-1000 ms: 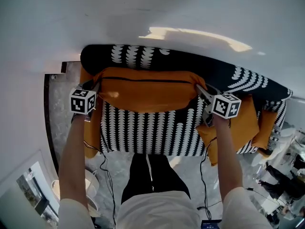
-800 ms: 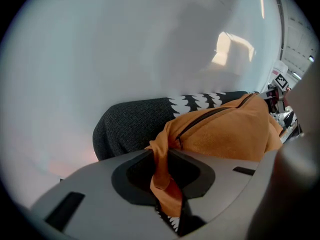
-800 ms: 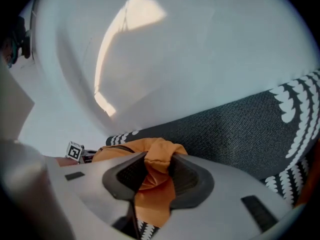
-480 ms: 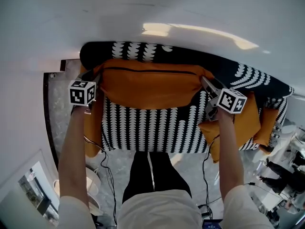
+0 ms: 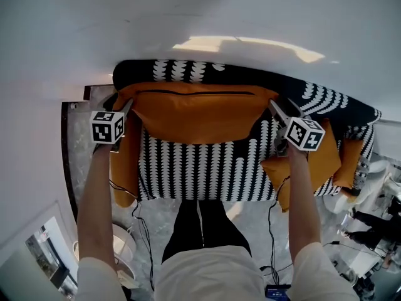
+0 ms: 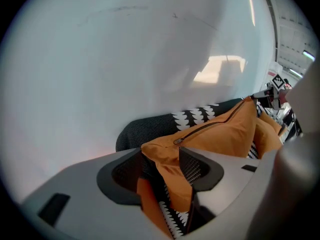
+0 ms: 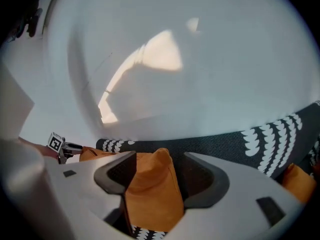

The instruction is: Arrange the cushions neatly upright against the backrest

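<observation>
A long orange cushion (image 5: 197, 115) with a zip along its top stands against the black-and-white patterned backrest (image 5: 188, 69) of the sofa. My left gripper (image 5: 126, 109) is at its left top corner and my right gripper (image 5: 276, 110) at its right top corner. In the left gripper view the jaws (image 6: 160, 169) are opening, and the cushion's corner (image 6: 170, 156) lies loosely between them. In the right gripper view the jaws (image 7: 157, 176) are opening too; the other corner (image 7: 152, 194) sits between them, clear of the right pad.
Another orange cushion (image 5: 123, 162) leans at the sofa's left end, and two more (image 5: 319, 162) (image 5: 349, 162) lie at the right end. The patterned seat (image 5: 200, 168) shows in front. A white wall is behind the sofa; cables trail on the marble floor (image 5: 78, 149).
The long cushion has gone back a little and now rests against the backrest. Both grippers have loosened on its corners.
</observation>
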Action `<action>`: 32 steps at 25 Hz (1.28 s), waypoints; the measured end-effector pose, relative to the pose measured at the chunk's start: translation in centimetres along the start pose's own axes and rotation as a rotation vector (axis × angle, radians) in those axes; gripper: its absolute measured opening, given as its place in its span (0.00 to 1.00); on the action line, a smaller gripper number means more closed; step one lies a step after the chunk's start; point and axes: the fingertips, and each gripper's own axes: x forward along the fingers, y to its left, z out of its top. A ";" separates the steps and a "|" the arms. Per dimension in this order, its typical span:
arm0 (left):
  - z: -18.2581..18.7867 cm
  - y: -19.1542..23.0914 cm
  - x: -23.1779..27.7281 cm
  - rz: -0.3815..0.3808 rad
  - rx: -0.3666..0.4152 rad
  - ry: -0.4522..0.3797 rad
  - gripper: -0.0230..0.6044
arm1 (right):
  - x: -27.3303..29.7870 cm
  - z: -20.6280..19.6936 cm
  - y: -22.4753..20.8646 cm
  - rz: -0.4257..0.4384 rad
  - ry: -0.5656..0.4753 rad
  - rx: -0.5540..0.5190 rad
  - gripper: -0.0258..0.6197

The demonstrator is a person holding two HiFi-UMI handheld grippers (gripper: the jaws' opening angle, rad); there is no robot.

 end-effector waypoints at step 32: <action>-1.8 -27.7 -22.0 -0.481 0.260 -0.169 0.07 | -31.8 -12.9 18.0 0.041 -0.096 -0.068 0.08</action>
